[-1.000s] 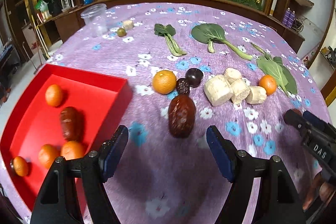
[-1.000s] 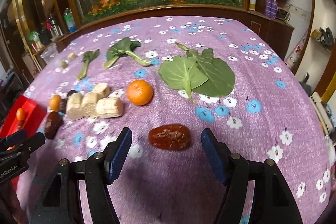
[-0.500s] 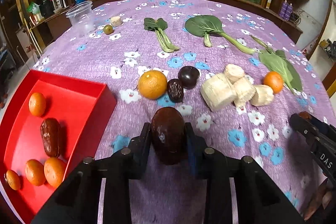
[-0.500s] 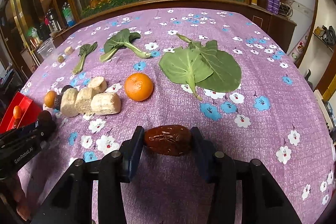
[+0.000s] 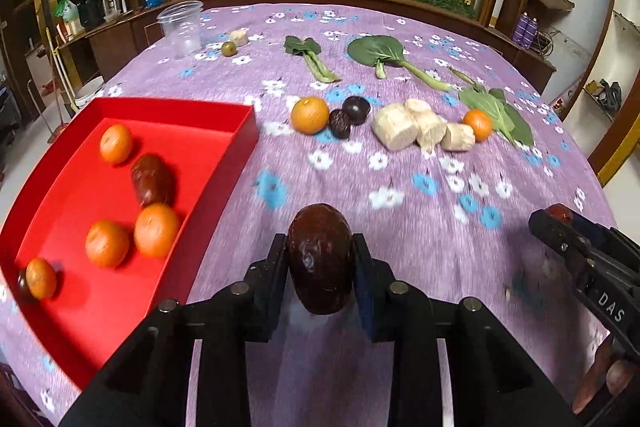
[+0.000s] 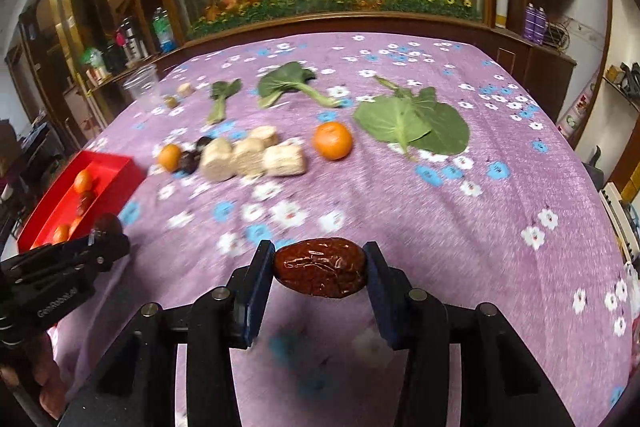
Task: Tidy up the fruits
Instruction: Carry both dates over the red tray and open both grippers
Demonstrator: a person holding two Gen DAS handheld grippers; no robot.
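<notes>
Now both tongs clamped: left tongs (image 5: 320, 263) on dark date (image 5: 320, 259), right tongs (image 6: 320, 269) on wrinkled date (image 6: 320, 271); could slip short of red tray (image 5: 224, 171).

Tray (image 5: 240, 125) lies left of the fruit row (image 5: 308, 115), greens (image 5: 376, 51) behind.

Six oranges (image 5: 115, 143) show: four in the red tray (image 5: 240, 115) at the frame's left, two on the cloth. Three large dates (image 5: 152, 180) appear, one in the tray and two gripped. Mid-frame lie about four pale chunks (image 5: 394, 129), possibly more behind.
</notes>
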